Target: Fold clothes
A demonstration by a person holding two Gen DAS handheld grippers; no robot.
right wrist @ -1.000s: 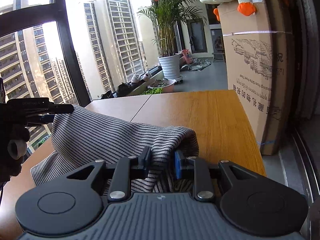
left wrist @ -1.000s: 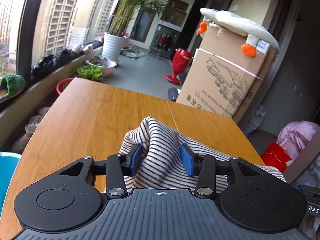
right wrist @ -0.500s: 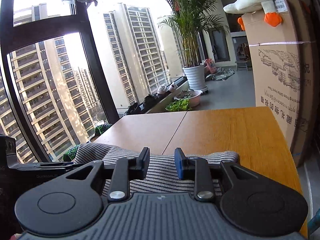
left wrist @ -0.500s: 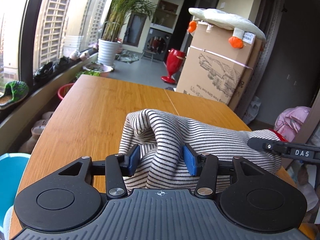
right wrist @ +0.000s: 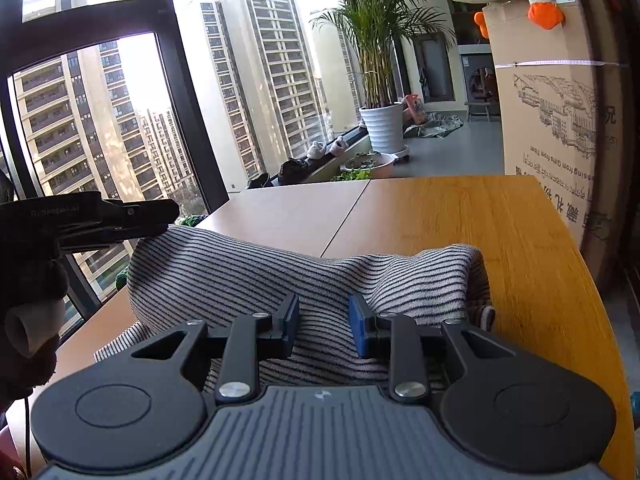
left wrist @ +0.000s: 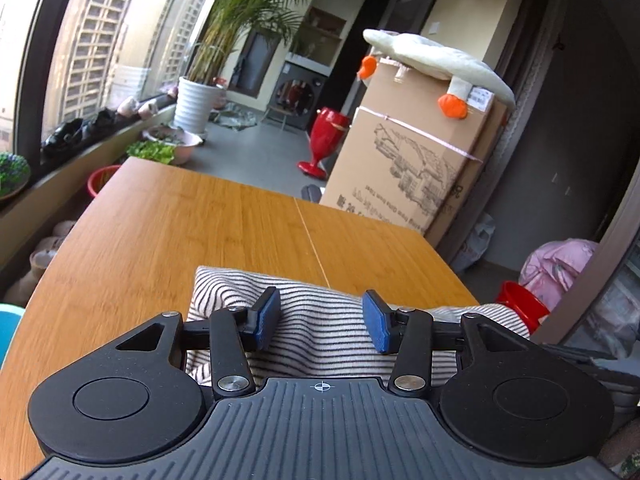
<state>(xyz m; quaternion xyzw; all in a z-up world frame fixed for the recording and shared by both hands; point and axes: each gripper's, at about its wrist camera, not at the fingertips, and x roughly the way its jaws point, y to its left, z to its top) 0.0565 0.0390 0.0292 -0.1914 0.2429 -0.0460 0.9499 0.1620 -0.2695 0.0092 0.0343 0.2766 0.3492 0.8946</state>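
A black-and-white striped garment (left wrist: pixel 320 300) lies on the wooden table (left wrist: pixel 200 220). In the left wrist view my left gripper (left wrist: pixel 320 320) is open, its blue pads (left wrist: pixel 266 316) spread wide over the cloth. In the right wrist view the striped garment (right wrist: pixel 240 264) rises in a hump, and a fold of it runs between the narrow-set pads of my right gripper (right wrist: pixel 324 326), which is shut on it. The left gripper (right wrist: pixel 120 216) shows side-on at the garment's far left corner. What lies under both gripper bodies is hidden.
A tall cardboard box (left wrist: pixel 412 168) with a plush goose on top stands against the table's right side. Beyond the table's far end are a potted palm (left wrist: pixel 194 104) and a red stool. A red bucket (left wrist: pixel 524 304) sits at the right, a blue bin (left wrist: pixel 8 328) at the left.
My left gripper's pads have spread wider, and the bunched cloth between them has sunk flat onto the table. The right gripper's gap is unchanged; the cloth humps higher in its view than 0.5 s ago.
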